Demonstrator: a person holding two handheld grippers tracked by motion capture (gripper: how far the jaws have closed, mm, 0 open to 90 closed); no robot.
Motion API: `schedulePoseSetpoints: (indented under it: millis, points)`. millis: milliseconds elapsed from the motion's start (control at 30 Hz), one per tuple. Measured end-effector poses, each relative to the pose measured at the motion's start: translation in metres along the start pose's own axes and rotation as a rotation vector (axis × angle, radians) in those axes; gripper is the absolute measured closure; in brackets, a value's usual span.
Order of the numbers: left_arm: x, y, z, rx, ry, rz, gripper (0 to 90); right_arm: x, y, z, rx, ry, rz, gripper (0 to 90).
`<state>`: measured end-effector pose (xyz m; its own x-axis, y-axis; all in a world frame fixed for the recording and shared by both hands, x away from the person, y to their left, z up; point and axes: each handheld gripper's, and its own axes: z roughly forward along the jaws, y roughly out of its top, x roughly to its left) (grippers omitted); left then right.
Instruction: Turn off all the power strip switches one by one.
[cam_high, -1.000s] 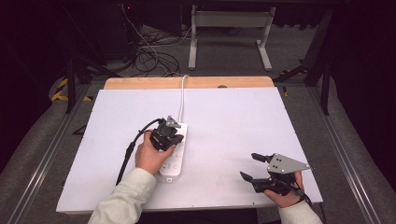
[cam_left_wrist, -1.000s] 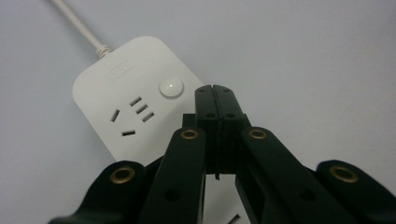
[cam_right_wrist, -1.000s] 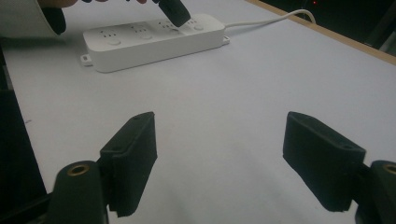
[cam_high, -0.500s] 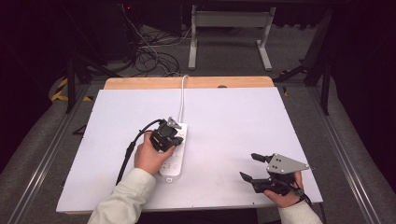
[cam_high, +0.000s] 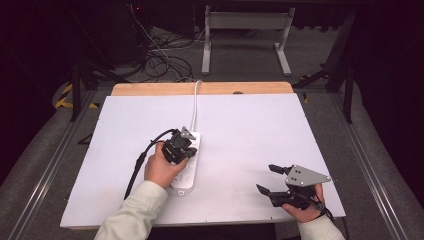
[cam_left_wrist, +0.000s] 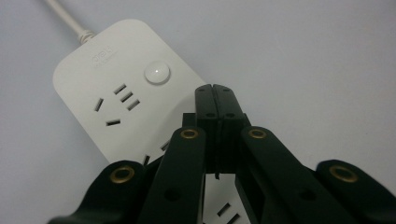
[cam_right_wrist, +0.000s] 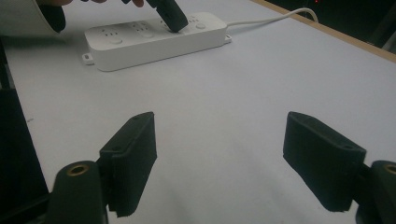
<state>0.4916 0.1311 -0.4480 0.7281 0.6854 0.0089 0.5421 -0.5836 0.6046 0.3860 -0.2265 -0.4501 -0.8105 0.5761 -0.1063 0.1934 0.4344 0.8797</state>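
A white power strip (cam_high: 189, 167) lies lengthwise on the white tabletop (cam_high: 250, 125), and its white cord (cam_high: 195, 105) runs to the far edge. My left gripper (cam_high: 186, 142) is shut with nothing in it and points down over the strip's far end. In the left gripper view the closed tips (cam_left_wrist: 215, 89) hover just past a round button (cam_left_wrist: 157, 73), beside a socket (cam_left_wrist: 115, 101). My right gripper (cam_high: 265, 178) rests near the front right corner. It is open and holds nothing, its pads (cam_right_wrist: 133, 158) wide apart above bare table. From there the left gripper (cam_right_wrist: 170, 15) touches the strip (cam_right_wrist: 149, 39).
A wooden strip (cam_high: 150, 89) borders the table's far edge. The left gripper's black cable (cam_high: 138, 167) trails toward the front left. Behind the table, on the floor, are tangled cables (cam_high: 165, 60) and a metal stand (cam_high: 245, 30).
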Motion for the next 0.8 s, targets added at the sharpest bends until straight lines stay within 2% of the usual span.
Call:
schedulePoseSetpoints:
  millis: [200, 300, 433, 533, 767, 800]
  points:
    - [-0.0002, -0.0014, 0.0, -0.009, 0.005, 0.008, 90.0, 0.0002, 0.0, 0.0003, 0.0, 0.001, -0.001, 26.5]
    - [0.0001, -0.003, 0.0003, -0.02, -0.004, -0.005, 90.0, 0.0004, 0.0001, 0.0004, 0.002, 0.001, -0.001, 26.5]
    - [-0.0016, -0.0028, 0.0005, -0.021, 0.011, 0.007, 90.0, 0.0007, 0.0, 0.0007, 0.001, 0.002, 0.001, 26.4]
    - [0.0002, -0.0035, 0.0009, -0.026, 0.001, -0.006, 90.0, 0.001, 0.0001, 0.0009, 0.0, 0.002, -0.002, 26.5]
    - [-0.0011, -0.0039, 0.0015, -0.027, 0.009, -0.01, 90.0, 0.002, 0.0004, 0.001, 0.003, 0.002, -0.001, 26.2]
    - [-0.0021, -0.0033, 0.0011, -0.025, 0.017, 0.003, 90.0, 0.0021, 0.0004, 0.0009, 0.003, 0.002, -0.001, 26.2]
